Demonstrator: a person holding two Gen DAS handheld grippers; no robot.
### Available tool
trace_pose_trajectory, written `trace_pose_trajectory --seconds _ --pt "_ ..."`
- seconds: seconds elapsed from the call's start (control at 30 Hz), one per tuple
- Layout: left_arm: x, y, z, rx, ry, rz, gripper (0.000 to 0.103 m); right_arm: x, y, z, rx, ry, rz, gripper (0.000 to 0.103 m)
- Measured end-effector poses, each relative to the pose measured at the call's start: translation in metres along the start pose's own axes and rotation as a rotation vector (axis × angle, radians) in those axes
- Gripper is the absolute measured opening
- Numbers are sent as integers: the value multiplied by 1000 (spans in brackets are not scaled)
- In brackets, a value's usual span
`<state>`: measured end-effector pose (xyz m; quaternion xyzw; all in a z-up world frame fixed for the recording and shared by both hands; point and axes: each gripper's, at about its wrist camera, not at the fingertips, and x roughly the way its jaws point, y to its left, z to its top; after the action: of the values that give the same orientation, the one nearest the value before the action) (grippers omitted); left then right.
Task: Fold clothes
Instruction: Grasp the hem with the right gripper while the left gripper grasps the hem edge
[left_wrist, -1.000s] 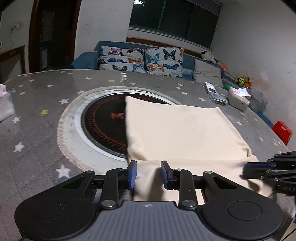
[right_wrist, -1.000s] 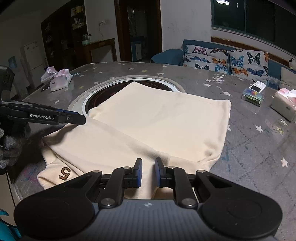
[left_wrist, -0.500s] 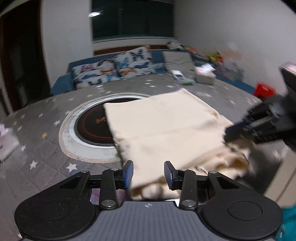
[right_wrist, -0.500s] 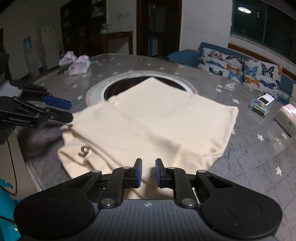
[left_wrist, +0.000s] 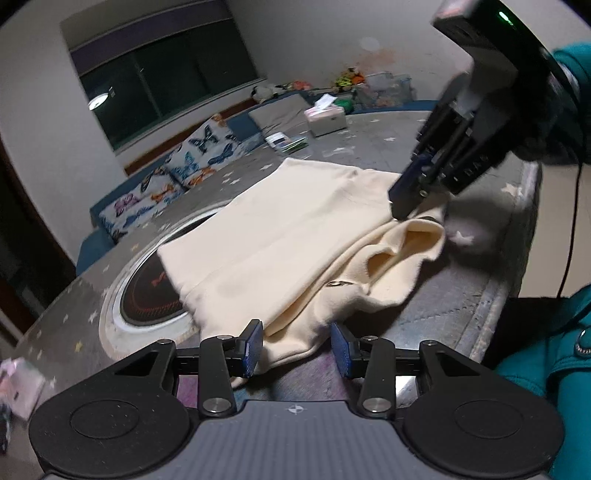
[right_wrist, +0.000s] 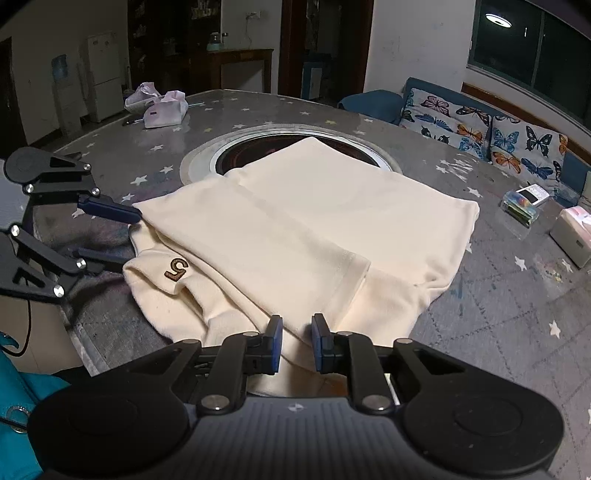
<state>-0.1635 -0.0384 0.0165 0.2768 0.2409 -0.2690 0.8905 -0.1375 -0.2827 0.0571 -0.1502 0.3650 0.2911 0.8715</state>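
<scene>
Left gripper (right_wrist: 110, 232): jaws spread wide, empty, at the garment's left edge. Cream garment (right_wrist: 314, 221): folded, lying on the grey star-print tabletop (right_wrist: 517, 314), its far part overlapping the round inset burner (right_wrist: 236, 155); a "5" patch (right_wrist: 176, 268) shows near the left corner. Right gripper (right_wrist: 296, 343): jaws narrowly parted over the near hem, cloth between the pads, grip not certain.

1. The left wrist camera sits low behind its jaws, close over the table edge (left_wrist: 491, 295), facing across the cloth (left_wrist: 280, 236) toward the sofa (left_wrist: 162, 188).
2. The right wrist camera looks likewise from the cloth's (right_wrist: 314, 221) other near corner.
3. Both views share the cloth, the table's round inset (right_wrist: 229, 158) and the opposite gripper.
</scene>
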Motion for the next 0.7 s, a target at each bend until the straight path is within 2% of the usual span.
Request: trace_pose_trajectory --seconds 0.03,0.1,0.23,0.27,0.33,0.37,0.47,0.6,0.7 --pt "0 -3 0 20 -9 2 44 -3 1 0 -7 -1 -2 17" --pt "1 -7 -1 52 -25 4 44 -8 2 0 -24 0 -7 25" --pt "7 -9 0 61 -43 -2 44 -15 3 -3 -51 13 -19 29" --pt "8 -10 1 60 -49 -5 42 -17 4 -4 -58 17 -23 33" --pt "10 -9 3 55 -64 -18 30 -19 5 -7 -76 26 -32 36" --pt "10 -8 4 45 -69 -26 24 -21 6 -8 -88 31 -35 36" --pt "11 -1 8 -3 -76 -42 16 -28 10 -14 -131 39 -34 42" --pt "16 18 19 -118 -63 -58 12 -33 20 -20 -209 34 -28 52" --pt "21 29 25 -177 -60 -68 11 -29 29 -22 -265 14 -29 53"
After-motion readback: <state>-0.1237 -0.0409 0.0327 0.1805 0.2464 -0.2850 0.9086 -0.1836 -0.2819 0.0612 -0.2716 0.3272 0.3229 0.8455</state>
